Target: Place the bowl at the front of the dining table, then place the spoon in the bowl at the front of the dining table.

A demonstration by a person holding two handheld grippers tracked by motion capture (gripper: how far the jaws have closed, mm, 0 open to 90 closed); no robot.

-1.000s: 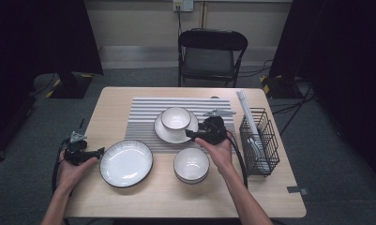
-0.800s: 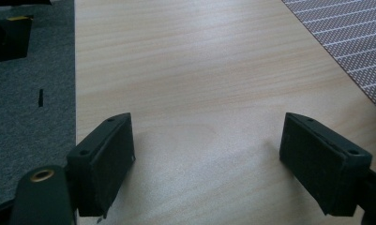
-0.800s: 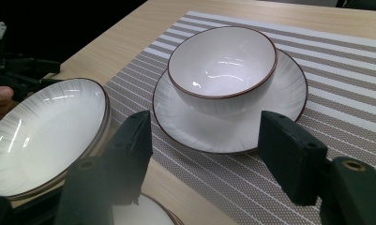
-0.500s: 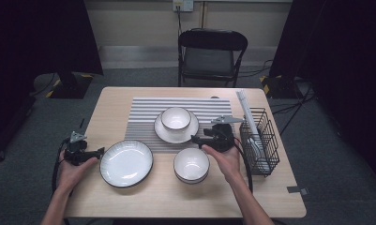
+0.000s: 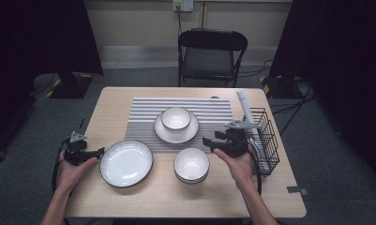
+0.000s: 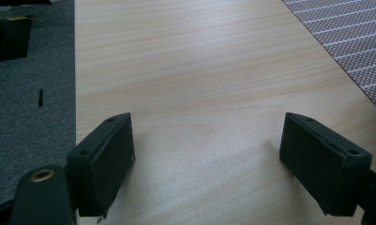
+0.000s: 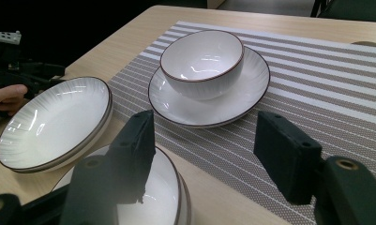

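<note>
- High view: we see no brand, label or readable writing on any piece on the table.
- We count two grippers, two bowls, one saucer, one large plate, one striped mat, one wire basket and one folding chair.
- Our left gripper sits near the table's left edge, just beside the large plate, apart from it. In the left gripper view its fingers stand spread wide over bare wood, with nothing between them.
- Our right gripper sits near the right edge, beside the wire basket. Its jaws have just been closing a little, yet the fingers are spread apart in the right gripper view, with nothing pinched between them.
- The near bowl stands on bare wood toward the front edge, between the large plate and our right hand; the right gripper is near it and not touching.
- The far bowl stands upright in the saucer, which lies on the striped mat toward the back edge.
- The wire basket stands along the right edge and holds pale utensils that we cannot count.
- The folding chair stands on the floor beyond the back edge.
</note>
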